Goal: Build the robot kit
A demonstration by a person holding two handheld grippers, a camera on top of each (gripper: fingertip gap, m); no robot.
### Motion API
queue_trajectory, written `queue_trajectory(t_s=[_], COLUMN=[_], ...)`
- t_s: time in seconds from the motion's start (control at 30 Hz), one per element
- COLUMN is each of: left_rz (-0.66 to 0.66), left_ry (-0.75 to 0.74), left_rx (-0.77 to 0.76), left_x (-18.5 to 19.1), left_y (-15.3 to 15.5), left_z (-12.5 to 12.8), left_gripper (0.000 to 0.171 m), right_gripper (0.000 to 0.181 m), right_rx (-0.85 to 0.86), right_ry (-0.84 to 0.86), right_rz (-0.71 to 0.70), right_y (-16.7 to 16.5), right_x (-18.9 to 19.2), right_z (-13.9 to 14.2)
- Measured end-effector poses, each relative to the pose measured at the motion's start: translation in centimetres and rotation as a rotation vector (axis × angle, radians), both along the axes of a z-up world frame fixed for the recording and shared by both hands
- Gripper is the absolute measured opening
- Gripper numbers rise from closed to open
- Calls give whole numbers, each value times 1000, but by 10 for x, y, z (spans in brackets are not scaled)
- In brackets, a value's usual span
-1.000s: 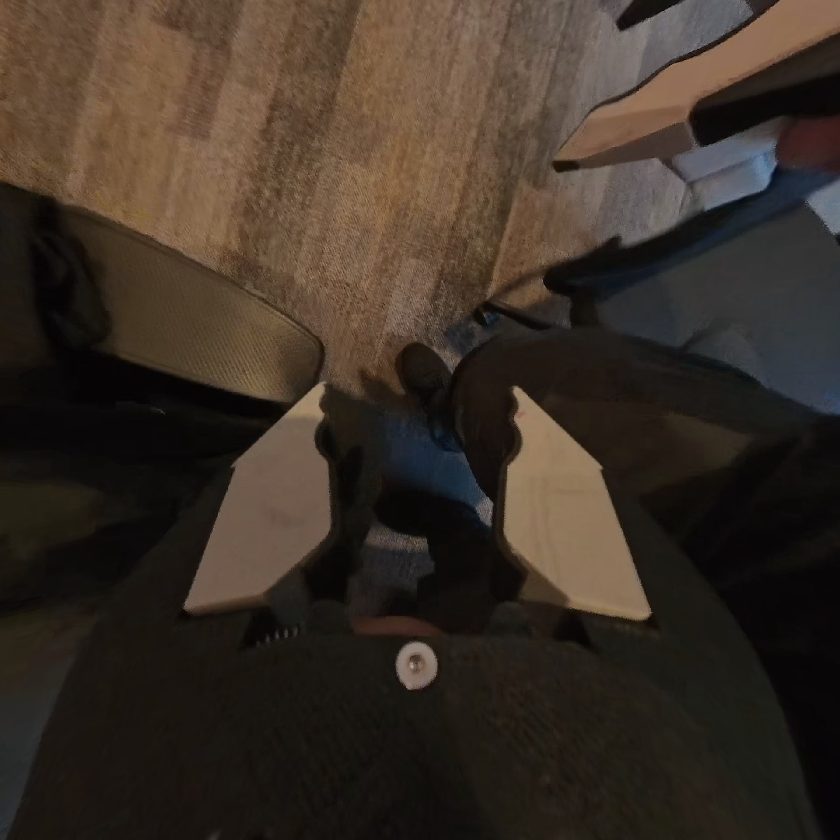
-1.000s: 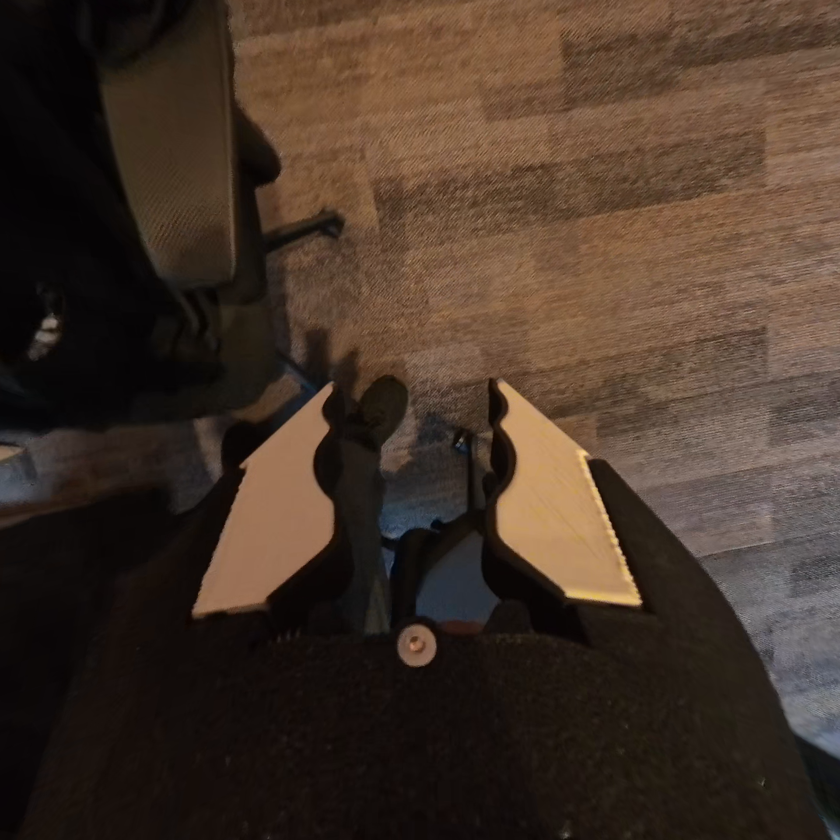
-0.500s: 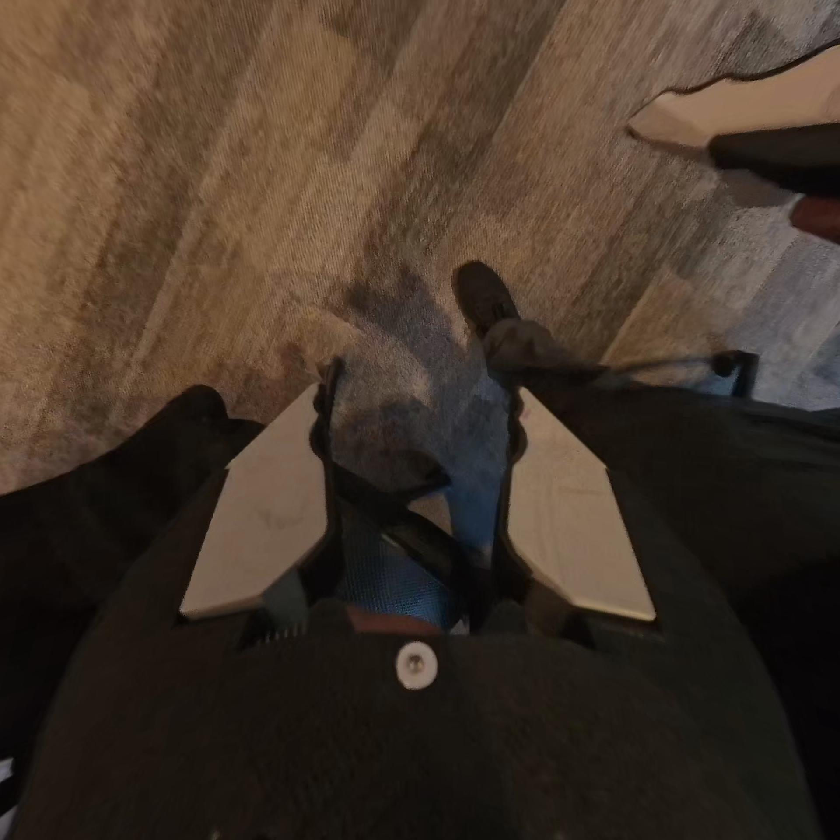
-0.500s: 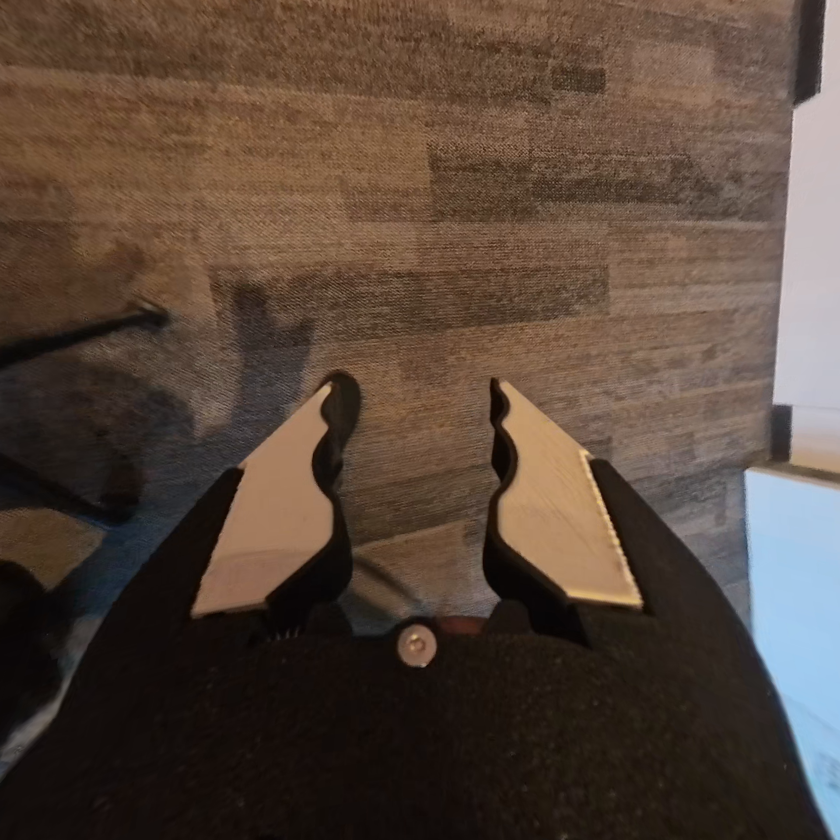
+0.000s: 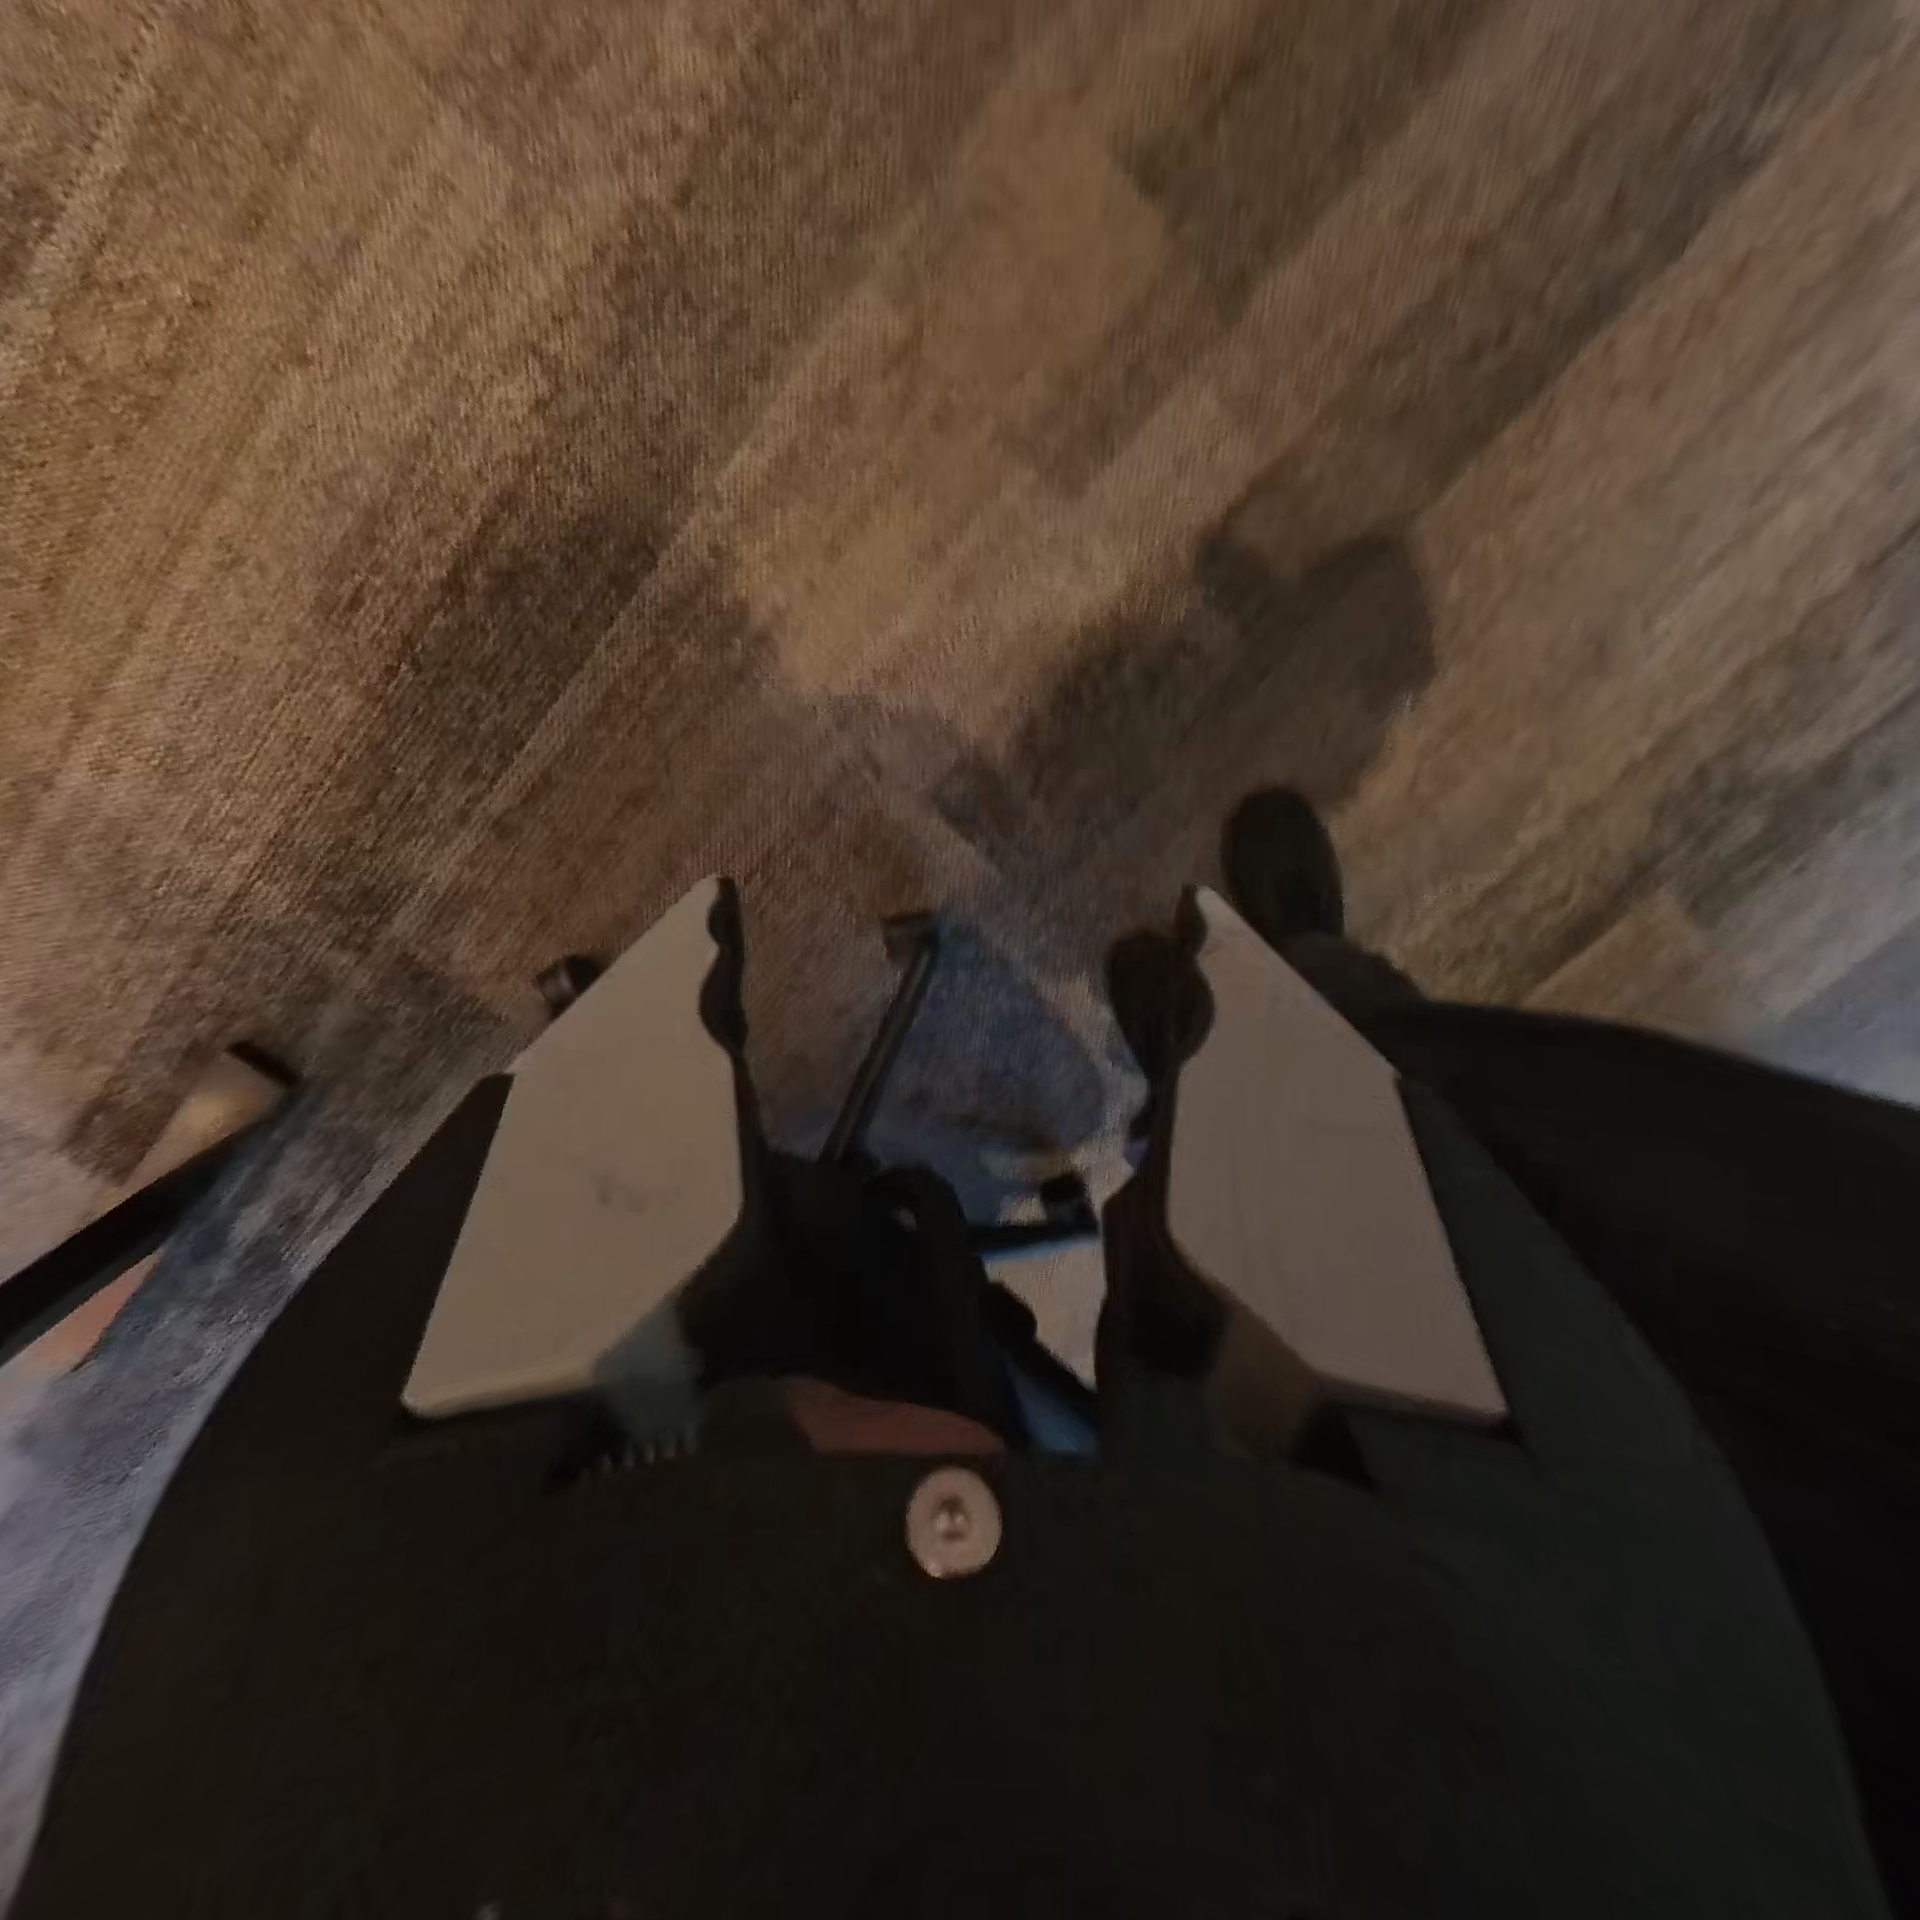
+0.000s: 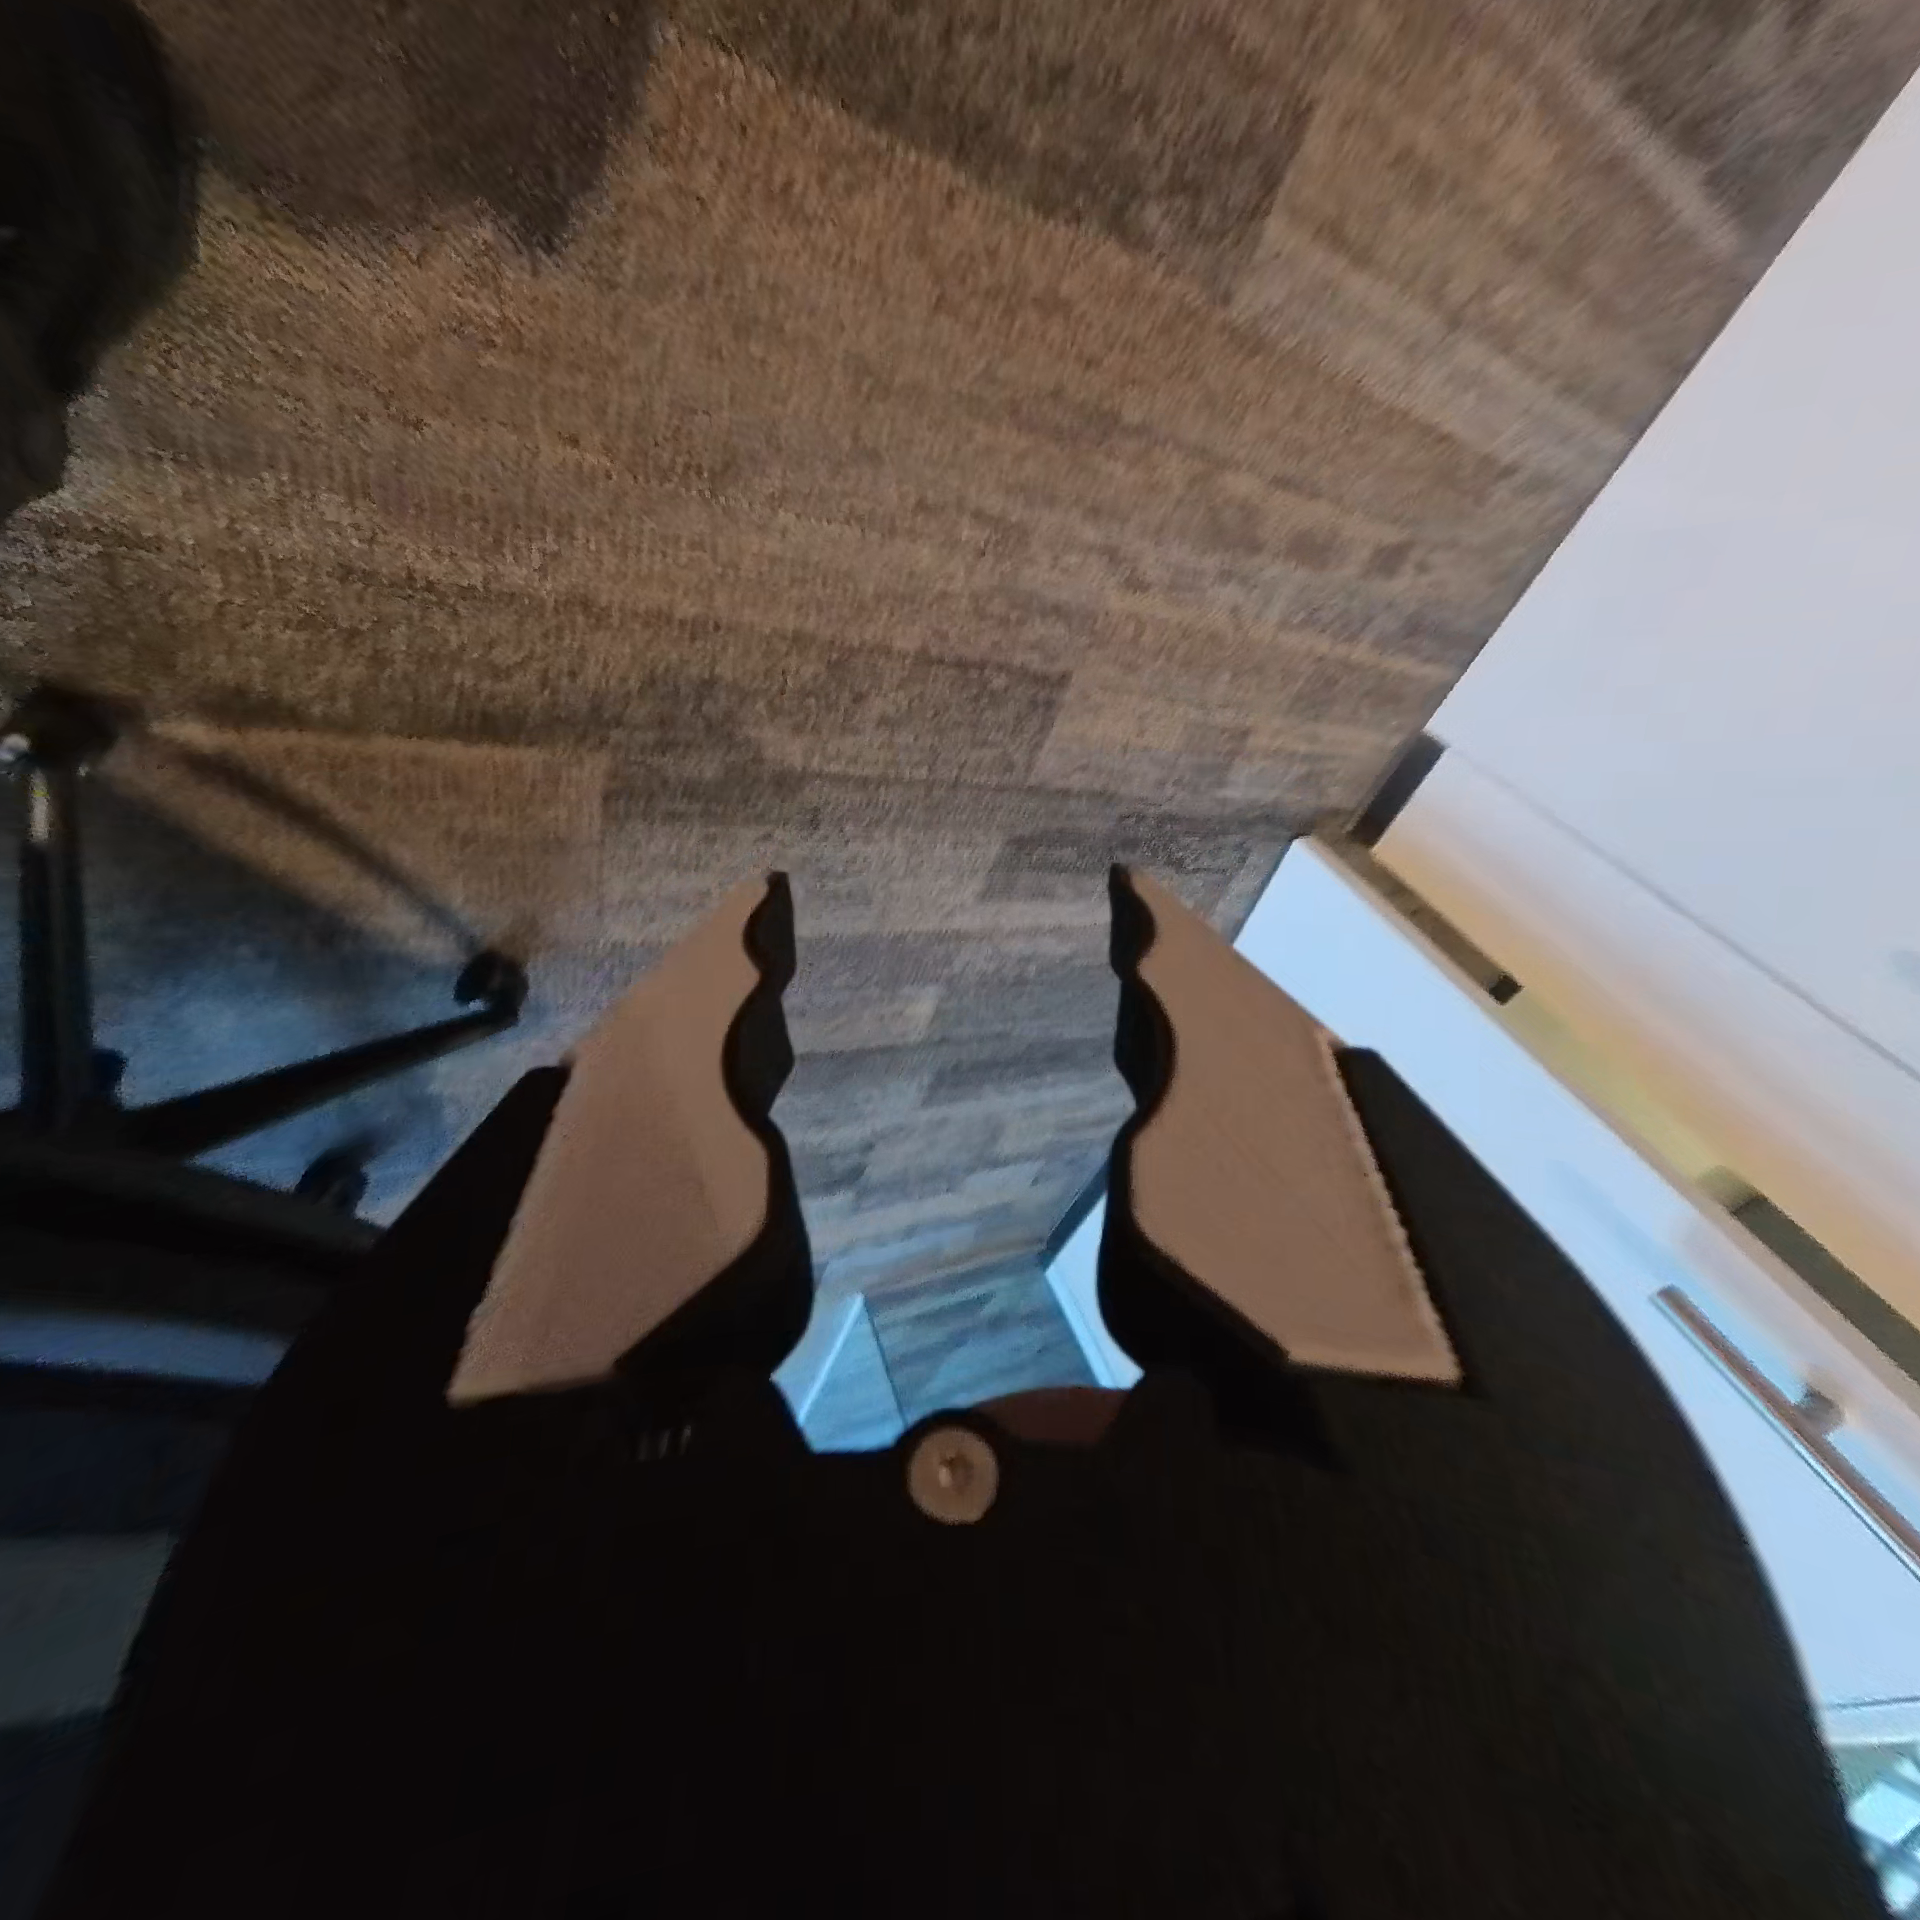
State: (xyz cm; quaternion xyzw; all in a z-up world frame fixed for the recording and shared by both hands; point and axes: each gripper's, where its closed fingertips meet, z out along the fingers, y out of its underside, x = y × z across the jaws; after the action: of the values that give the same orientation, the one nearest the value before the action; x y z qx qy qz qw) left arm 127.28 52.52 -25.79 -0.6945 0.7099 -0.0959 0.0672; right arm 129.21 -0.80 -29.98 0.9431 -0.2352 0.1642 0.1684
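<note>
My left gripper is open and empty, held in the air and pointing down at a brown-grey carpet. Below it I see a black chair base with a thin leg and a person's dark shoe and dark trouser leg. My right gripper is open and empty, also pointing down at the carpet. Nothing is between either pair of fingers. Both views are blurred.
A white cabinet with a metal bar handle fills the right side of the right wrist view. A black chair base with castors stands at the left there. A dark object sits at the upper left. The gap from one gripper's tips to the other's is roughly 55 cm.
Both grippers have swung across the room. The left view lost the mesh chair and the table edge. The right view turned toward the white cabinet. Both stayed open.
</note>
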Motion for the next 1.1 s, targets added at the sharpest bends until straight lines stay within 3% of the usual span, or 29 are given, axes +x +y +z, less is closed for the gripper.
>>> queue_trajectory(t_s=[0.1,0.2,0.3,0.43,0.5,0.6,0.67,0.73,0.87,1.0,1.1], left_rz=[91,131,174,198,178,118,101,124,348,606,807], left_ry=[-78,-191,-203,54,41,-15,-8,18,87,151,172], left_rx=[-13,-66,-215,-372,-403,-391,-373,-379,-526,-523,-507], left_x=[37,63,76,55,62,72,67,55,20,-10,-15], left_y=[51,98,140,207,251,330,383,434,514,593,656], left_z=[-7,-19,-52,-101,-93,-68,-60,-59,-73,-87,-67], left_gripper=[81,78,90,87,79,70,69,68,61,55,58], right_gripper=[66,60,67,72,71,76,84,78,67,69,70], right_rx=[-29,-32,-21,-66,-69,-128,-107,-75,-104,-113,-105], right_ry=[95,96,67,111,135,187,220,248,419,439,451], right_rz=[-52,-99,-140,-348,-449,-465,-425,-338,-136,176,345], right_y=[-2,29,88,179,228,303,371,451,626,843,1018], right_x=[26,72,125,167,187,239,284,330,387,454,487], right_z=[5,12,21,41,50,60,60,51,10,-45,-61])
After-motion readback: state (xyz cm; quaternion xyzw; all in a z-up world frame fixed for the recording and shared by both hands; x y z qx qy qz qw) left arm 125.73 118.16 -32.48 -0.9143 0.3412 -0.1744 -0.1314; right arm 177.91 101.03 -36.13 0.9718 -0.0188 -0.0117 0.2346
